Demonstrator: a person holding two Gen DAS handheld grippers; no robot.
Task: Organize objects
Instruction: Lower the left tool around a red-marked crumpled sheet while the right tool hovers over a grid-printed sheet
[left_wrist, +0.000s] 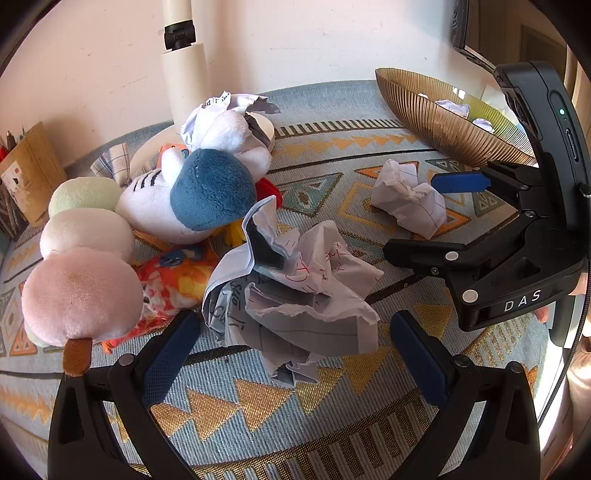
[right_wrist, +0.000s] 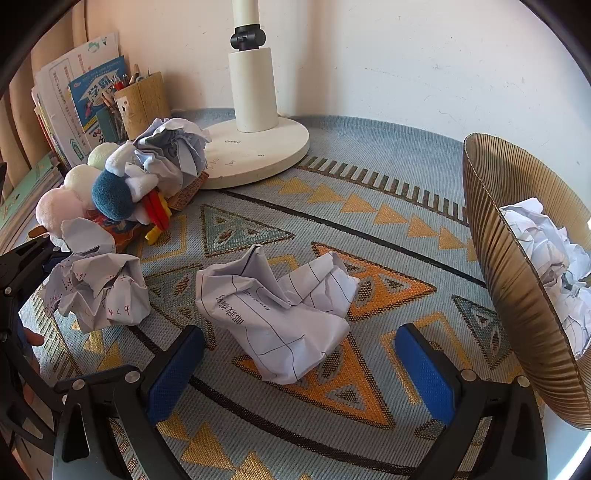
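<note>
My left gripper (left_wrist: 293, 356) is open low over the patterned mat. A crumpled paper with red writing (left_wrist: 295, 291) lies just ahead of its blue pads (left_wrist: 170, 358), untouched. My right gripper (right_wrist: 299, 367) is open too, and a crumpled lined paper (right_wrist: 273, 314) sits in front of its fingers. From the left wrist view the right gripper (left_wrist: 410, 216) straddles that same lined paper (left_wrist: 406, 199). A third paper wad (right_wrist: 173, 151) rests on the plush pile. The ribbed gold bowl (right_wrist: 509, 295) at the right holds several crumpled papers (right_wrist: 546, 251).
A blue-and-white plush bird (left_wrist: 207, 192), a three-ball plush skewer (left_wrist: 81, 266) and an orange printed pouch (left_wrist: 173, 277) crowd the left. A white lamp base (right_wrist: 258, 151) stands at the back by the wall. A pencil cup (right_wrist: 140, 99) and books (right_wrist: 74, 92) fill the back left corner.
</note>
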